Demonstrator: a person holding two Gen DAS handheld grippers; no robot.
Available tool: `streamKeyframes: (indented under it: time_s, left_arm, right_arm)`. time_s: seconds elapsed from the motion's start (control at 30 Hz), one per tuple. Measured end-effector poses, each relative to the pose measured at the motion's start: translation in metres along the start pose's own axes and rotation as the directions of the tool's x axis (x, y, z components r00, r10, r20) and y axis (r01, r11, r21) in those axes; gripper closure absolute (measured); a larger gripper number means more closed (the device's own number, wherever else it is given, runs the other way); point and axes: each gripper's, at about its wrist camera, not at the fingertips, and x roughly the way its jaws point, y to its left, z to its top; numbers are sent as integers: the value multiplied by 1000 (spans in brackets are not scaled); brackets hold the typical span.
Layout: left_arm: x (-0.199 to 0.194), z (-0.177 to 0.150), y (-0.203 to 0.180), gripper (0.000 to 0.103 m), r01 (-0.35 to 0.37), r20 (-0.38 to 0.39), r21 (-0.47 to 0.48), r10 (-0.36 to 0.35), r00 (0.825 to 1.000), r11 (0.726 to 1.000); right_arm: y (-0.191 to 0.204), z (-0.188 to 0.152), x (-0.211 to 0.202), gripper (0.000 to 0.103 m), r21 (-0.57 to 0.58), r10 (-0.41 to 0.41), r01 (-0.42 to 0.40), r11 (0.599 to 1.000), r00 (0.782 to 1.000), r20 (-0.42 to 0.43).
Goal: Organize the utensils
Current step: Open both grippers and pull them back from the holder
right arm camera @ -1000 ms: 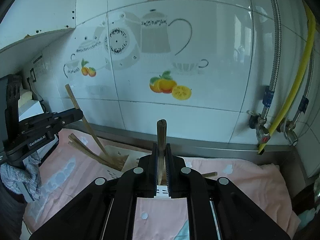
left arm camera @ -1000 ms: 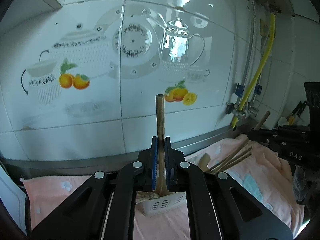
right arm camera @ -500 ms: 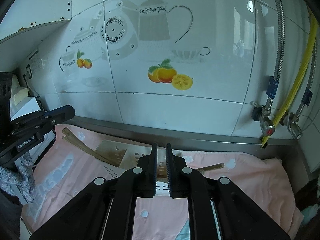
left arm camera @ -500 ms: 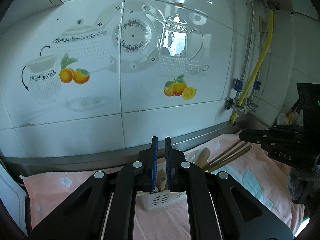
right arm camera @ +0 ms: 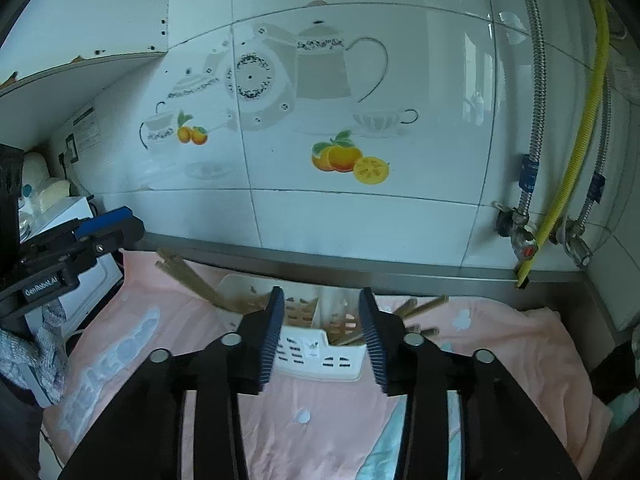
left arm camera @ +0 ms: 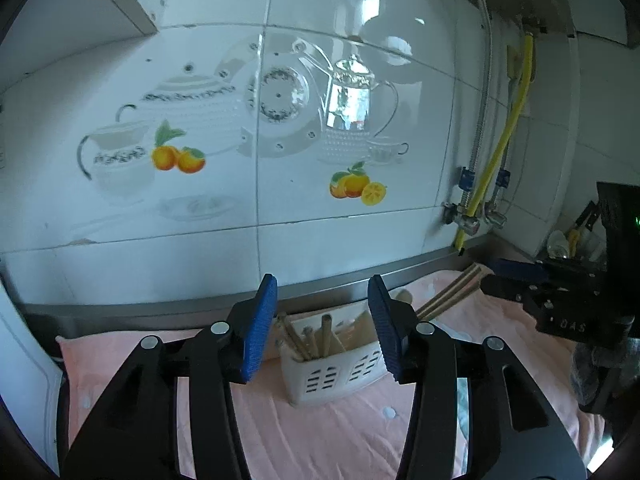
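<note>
A white slotted utensil caddy [left arm camera: 332, 372] stands on the pink cloth, holding several wooden utensils [left arm camera: 326, 332]. My left gripper [left arm camera: 322, 320] is open and empty, just above and in front of the caddy. The caddy also shows in the right wrist view [right arm camera: 320, 352], with wooden handles [right arm camera: 188, 276] leaning out to its left and right [right arm camera: 424, 306]. My right gripper [right arm camera: 320, 332] is open and empty above the caddy. Each gripper shows in the other's view, the right one [left arm camera: 560, 296] at the right edge and the left one [right arm camera: 80, 240] at the left edge.
A pink cloth [left arm camera: 320, 432] covers the counter. The tiled wall [left arm camera: 260, 140] stands close behind the caddy. A yellow hose [right arm camera: 576, 152] and metal pipes with valves [right arm camera: 516, 228] run down the right corner. A white appliance [right arm camera: 72, 216] stands at the left.
Both grippers were shut on upright wooden utensils a second ago. The utensils went down into the caddy, and both grippers have opened and lifted slightly.
</note>
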Motion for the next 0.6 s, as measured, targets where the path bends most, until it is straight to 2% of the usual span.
streamKeyframes:
  time_s: [0.07,0.13,0.27,0.3,0.4,0.5,0.6]
  left_arm:
    - [-9,-5,1,55,4,3,-4,-4,1000,1000]
    - [-17,-10,0,45,-3,7,-4,3,1000,1000]
    - [-34,-23,0,32,-20,21,-8,20,1000,1000]
    - [-38,-26,0,28,-26,24,-8,27,999,1000]
    - [-50,-38,-1,21,-47,17,-14,48,999,999]
    - [-62,-51,-1,14,-64,22,-16,64,998,998]
    - [-73,-67,-2,6,-102,24,-6,102,994,995]
  right_arm:
    - [6,-6,-5,56,-7,-11,11,1000,1000,9]
    - [12,-13,-11,48,-13,-16,17,1000,1000,17]
    - [23,-28,-20,39,-27,-37,38,999,999,31]
    - [24,-30,-21,34,-26,-38,39,999,999,32]
    - [31,-43,-26,30,-29,-46,47,998,998,39]
    - [38,-55,-31,17,-40,-70,72,997,996,50]
    - [45,-69,-36,13,-45,-89,92,995,994,65]
